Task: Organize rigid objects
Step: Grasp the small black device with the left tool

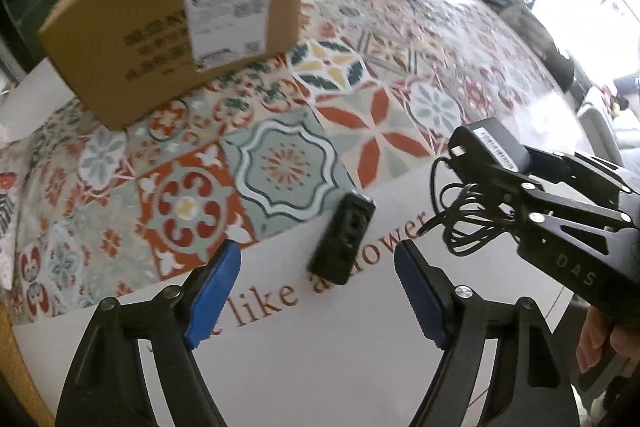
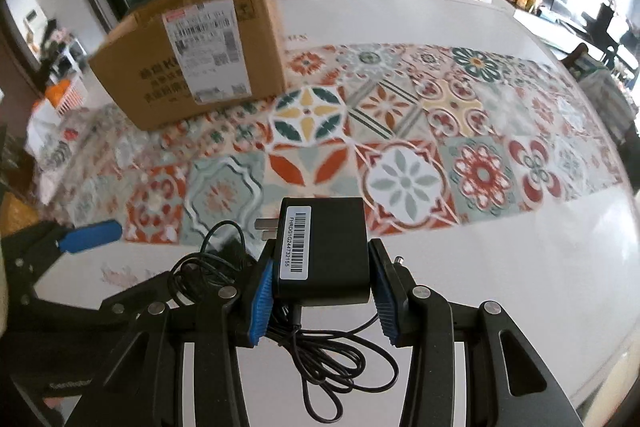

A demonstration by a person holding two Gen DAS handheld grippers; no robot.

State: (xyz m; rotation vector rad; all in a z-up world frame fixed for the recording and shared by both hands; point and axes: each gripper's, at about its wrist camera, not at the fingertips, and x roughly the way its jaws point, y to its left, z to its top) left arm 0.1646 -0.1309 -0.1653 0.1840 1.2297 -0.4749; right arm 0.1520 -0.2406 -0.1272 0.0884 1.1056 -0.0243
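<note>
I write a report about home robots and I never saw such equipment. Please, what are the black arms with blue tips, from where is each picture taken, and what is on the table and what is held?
No robot here: a person holds one hand-operated gripper in each hand. Each gripper carries a wide-angle camera looking along its two fingers, so each picture comes from one gripper.

In the left camera's picture, the left gripper is open, its blue pads either side of a small black device lying on the table. The right gripper appears there too.

In the right camera's picture, the right gripper is shut on a black power adapter; its thin cable hangs loose.

A cardboard box stands further back on the patterned tablecloth.
</note>
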